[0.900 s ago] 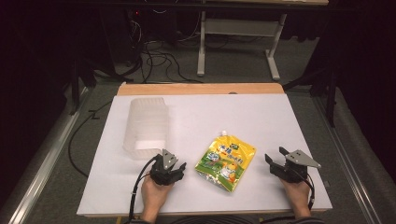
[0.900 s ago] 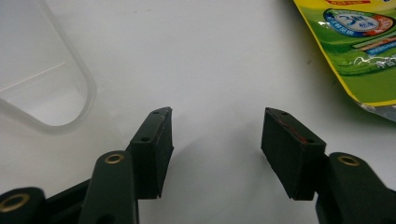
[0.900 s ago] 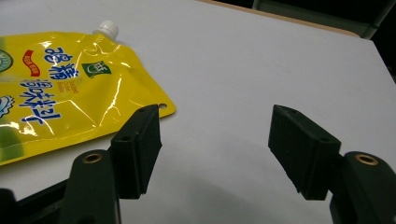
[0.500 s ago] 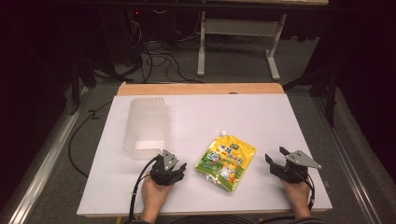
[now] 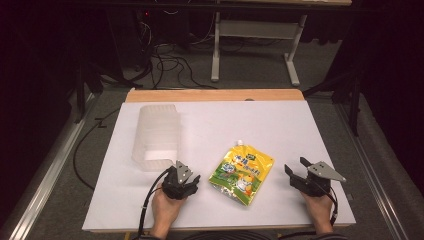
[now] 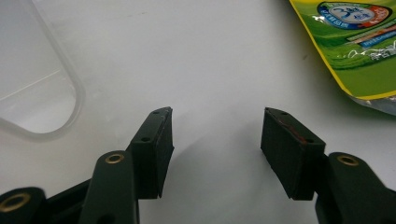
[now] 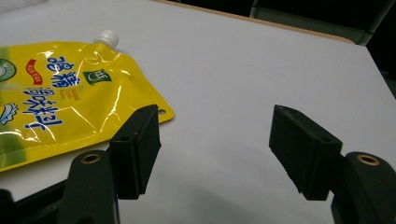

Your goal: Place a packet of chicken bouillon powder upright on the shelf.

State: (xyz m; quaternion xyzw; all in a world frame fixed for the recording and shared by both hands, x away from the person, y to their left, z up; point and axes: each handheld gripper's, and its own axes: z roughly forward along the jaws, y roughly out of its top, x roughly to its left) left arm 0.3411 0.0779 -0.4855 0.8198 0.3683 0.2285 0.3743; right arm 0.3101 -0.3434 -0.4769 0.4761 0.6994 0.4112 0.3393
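Both tools sat wide and empty – left tool (image 5: 192,181), right tool (image 5: 296,169) – flanking the pouch (image 5: 241,174); nothing gripped yet, probably a reach for it next, with the tub (image 5: 156,136) waiting far left.

- The high view looks forward and down from above the person's side onto the white-topped counter (image 5: 220,125), taking in its whole top.
- The left gripper view sits low and close, with a glossy yellow-green spouted pouch (image 6: 359,42) at upper right and a clear ribbed plastic container (image 6: 32,93) at upper left.
- The right gripper view, equally low, shares that pouch (image 7: 60,112) at its left.
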